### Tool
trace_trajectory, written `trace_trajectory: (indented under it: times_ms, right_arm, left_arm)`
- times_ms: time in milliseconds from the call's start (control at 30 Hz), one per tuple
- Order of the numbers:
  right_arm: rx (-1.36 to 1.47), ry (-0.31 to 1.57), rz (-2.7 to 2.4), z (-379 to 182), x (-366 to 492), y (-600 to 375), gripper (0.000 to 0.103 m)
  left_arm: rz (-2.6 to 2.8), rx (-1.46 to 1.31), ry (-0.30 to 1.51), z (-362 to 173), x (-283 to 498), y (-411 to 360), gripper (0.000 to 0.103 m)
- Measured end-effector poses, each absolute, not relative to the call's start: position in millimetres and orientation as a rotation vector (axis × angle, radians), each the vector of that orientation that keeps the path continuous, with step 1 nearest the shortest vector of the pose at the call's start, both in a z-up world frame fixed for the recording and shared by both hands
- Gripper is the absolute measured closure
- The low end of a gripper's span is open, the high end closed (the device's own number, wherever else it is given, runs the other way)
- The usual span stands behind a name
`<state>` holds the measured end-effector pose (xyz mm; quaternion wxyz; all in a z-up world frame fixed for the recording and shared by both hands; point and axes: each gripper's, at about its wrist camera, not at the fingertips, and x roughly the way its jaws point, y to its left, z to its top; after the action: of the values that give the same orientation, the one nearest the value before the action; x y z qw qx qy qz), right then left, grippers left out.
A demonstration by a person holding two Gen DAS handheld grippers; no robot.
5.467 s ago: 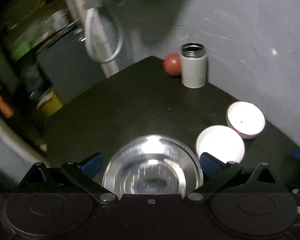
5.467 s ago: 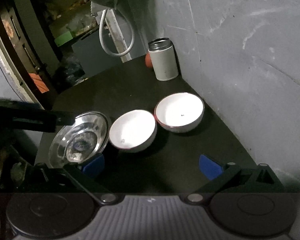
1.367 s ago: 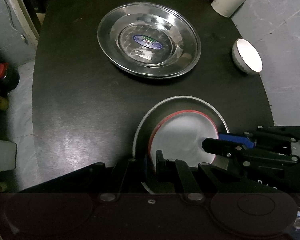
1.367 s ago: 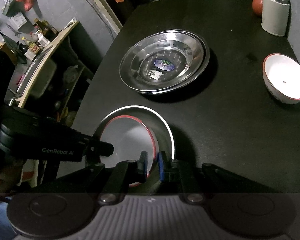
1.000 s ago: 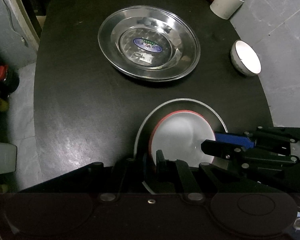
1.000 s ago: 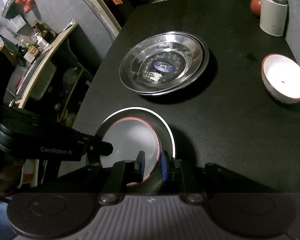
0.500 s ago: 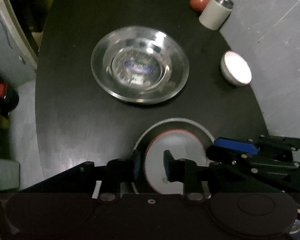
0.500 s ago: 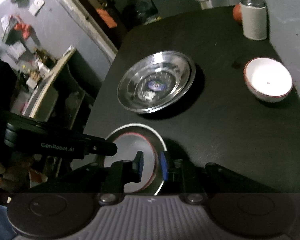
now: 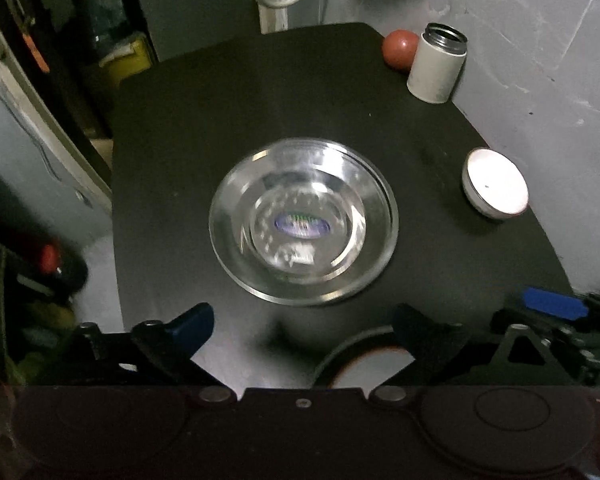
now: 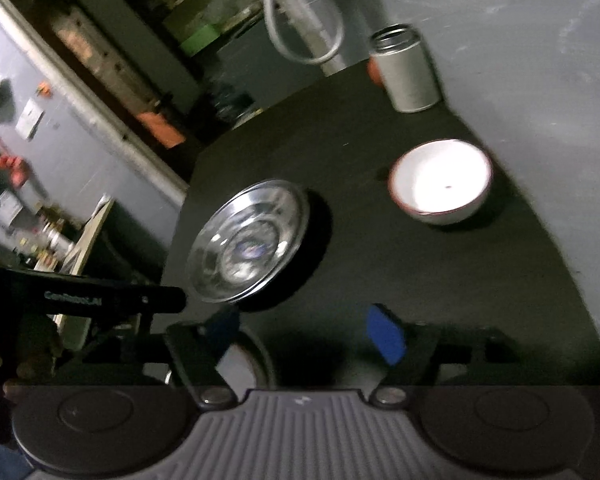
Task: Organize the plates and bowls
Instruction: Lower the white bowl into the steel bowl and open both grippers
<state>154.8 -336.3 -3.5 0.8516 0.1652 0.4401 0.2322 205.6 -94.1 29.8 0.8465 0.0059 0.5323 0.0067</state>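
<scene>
Your widest open stretch of bench (image 9: 172,184) lies left of the steel plate (image 9: 303,222), which fills the middle. On the right, a clear lane runs between that plate and the white bowl (image 9: 495,189) by the wall. The far corner is blocked by the canister (image 9: 437,66) and the red ball (image 9: 398,49) beside it.

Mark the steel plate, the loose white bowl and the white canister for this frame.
steel plate (image 9: 304,222): left wrist view, centre label.
white bowl (image 10: 440,180): right wrist view, inside bottom.
white canister (image 9: 436,70): left wrist view, side wall.
</scene>
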Motion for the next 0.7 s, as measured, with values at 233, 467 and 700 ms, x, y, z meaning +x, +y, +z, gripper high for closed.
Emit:
trace_trajectory:
  times_ms: [233,467,700]
  right_arm:
    - [0.41,0.895,0.382,-13.2,158.9,-356.0,0.0]
    - [0.426,0.876,0.247,-25.3,156.9,-369.6,0.0]
    - [0.447,0.91,0.182,-40.8,157.3,-376.4,0.0]
  left_arm:
    - [0.018,0.084,1.066,36.8,224.9,-111.2,0.002]
    - [0.008,0.132,1.07,30.5,235.6,-118.1,0.001]
    - [-0.054,0.132,1.077,19.5,255.1,-123.9,0.001]
